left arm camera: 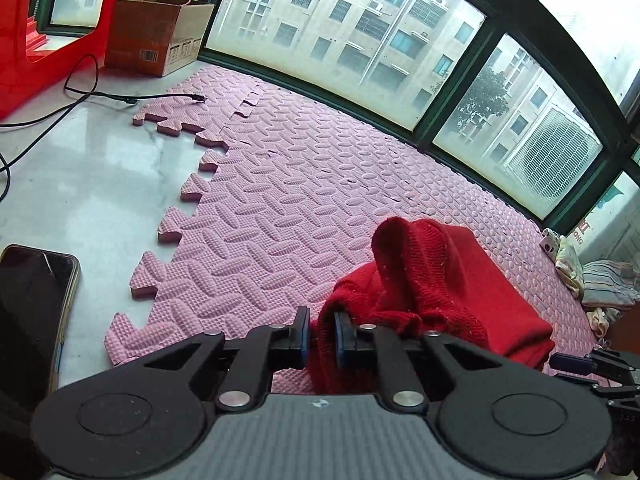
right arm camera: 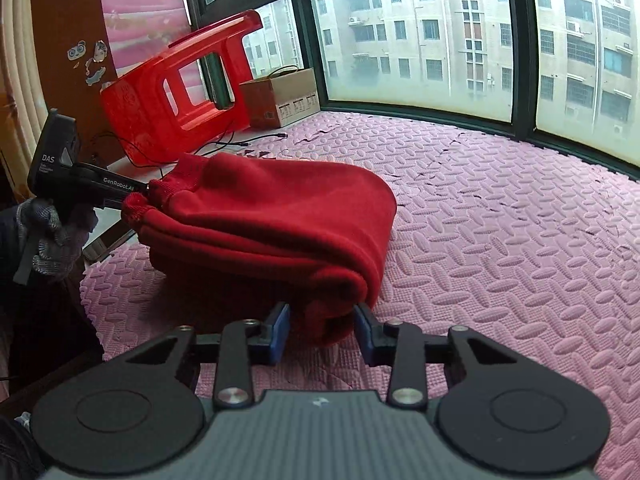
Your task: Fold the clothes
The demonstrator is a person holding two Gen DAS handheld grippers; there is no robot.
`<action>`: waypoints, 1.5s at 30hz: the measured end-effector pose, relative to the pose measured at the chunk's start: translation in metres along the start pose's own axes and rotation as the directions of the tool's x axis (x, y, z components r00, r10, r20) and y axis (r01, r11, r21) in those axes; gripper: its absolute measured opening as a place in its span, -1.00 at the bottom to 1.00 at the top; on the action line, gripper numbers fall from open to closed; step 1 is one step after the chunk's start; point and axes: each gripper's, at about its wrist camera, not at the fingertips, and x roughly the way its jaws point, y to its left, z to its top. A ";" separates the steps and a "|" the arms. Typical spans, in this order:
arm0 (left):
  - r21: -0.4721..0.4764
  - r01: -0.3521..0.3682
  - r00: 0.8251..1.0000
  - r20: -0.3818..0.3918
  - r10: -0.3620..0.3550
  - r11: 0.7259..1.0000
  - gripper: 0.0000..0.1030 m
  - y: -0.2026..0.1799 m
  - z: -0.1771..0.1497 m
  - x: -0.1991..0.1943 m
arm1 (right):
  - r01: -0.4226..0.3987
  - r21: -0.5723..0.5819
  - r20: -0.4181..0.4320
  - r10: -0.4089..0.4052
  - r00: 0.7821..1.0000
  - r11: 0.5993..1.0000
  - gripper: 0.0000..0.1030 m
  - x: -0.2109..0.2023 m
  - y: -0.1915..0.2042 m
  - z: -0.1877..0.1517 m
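Observation:
A red knitted sweater (left arm camera: 448, 276) lies bunched and partly folded on the pink foam mat (left arm camera: 288, 184). My left gripper (left arm camera: 322, 334) is shut on a ribbed edge of it, the cloth pinched between the blue pads. In the right wrist view the same sweater (right arm camera: 272, 216) hangs lifted between both grippers. My right gripper (right arm camera: 323, 330) is shut on a thick folded corner of it. The left gripper (right arm camera: 138, 196) shows there at the far left, held by a gloved hand (right arm camera: 52, 236) and clamped on the ribbed hem.
A phone (left arm camera: 32, 304) lies on the bare white floor left of the mat. A red plastic stool (right arm camera: 176, 88), a cardboard box (left arm camera: 156, 32) and a black cable (left arm camera: 80, 96) sit by the window. Folded clothes (left arm camera: 600, 284) are piled at the mat's right end.

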 end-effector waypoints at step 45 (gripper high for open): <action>-0.021 0.104 0.989 0.108 -0.101 0.994 -0.89 0.010 0.010 -0.014 | -0.184 -0.129 0.114 0.198 0.973 0.974 -0.76 0.051 0.100 0.099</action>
